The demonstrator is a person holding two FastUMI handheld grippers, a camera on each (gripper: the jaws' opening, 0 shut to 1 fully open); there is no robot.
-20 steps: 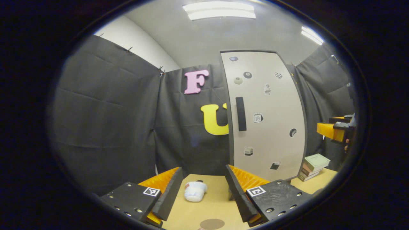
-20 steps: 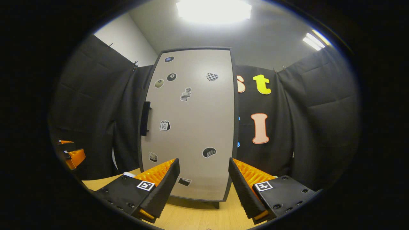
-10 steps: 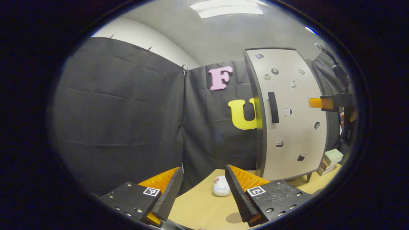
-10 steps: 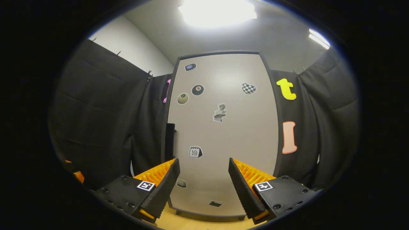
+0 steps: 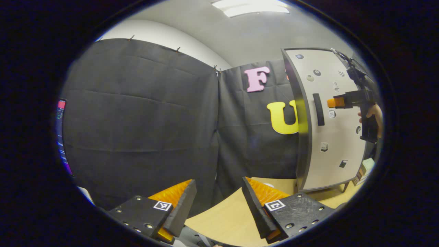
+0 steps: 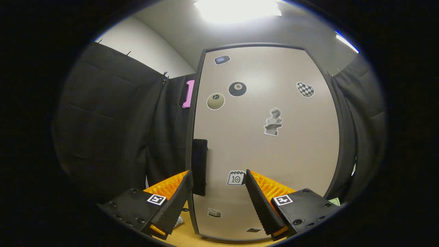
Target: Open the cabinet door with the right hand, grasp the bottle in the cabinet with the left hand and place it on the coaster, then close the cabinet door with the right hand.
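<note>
Left gripper view, L to R: a lit screen edge [image 5: 61, 133] at 9 o'clock, then black booth cloth across the middle. At 6 o'clock the left gripper [image 5: 218, 202] has its fingers spread wide w/ nothing between them, above a light wood table [image 5: 226, 219]. At 3 o'clock stands the cabinet [image 5: 301, 137], seen at an angle: dark side panel plus pale cabinet door [image 5: 337, 144], closed, w/ a dark vertical handle [image 5: 319, 109] and small stickers. Just right of the handle, the right gripper [image 5: 334, 102] points at the door, level w/ the handle's upper part; a hand [image 5: 374, 115] grips it from behind. Contact w/ the handle can't be told from here. A stack of books [image 5: 363, 169] sits on the table at 4 o'clock.

Right gripper view, L to R: black cloth at 9 o'clock, then the cabinet door [image 6: 274, 151] face-on, filling centre to 3 o'clock. Handle [image 6: 199, 166] is at 7 o'clock, just above the left fingertip. The right gripper [image 6: 218, 202] is wide open, holding nothing, close to the door. Stickers read clearly here: two balls, checkered heart, bust, calendar. A small white object [image 6: 178, 221] on the table peeks past the left finger; too hidden to identify. Bottle isn't visible w/ the door shut.
</note>
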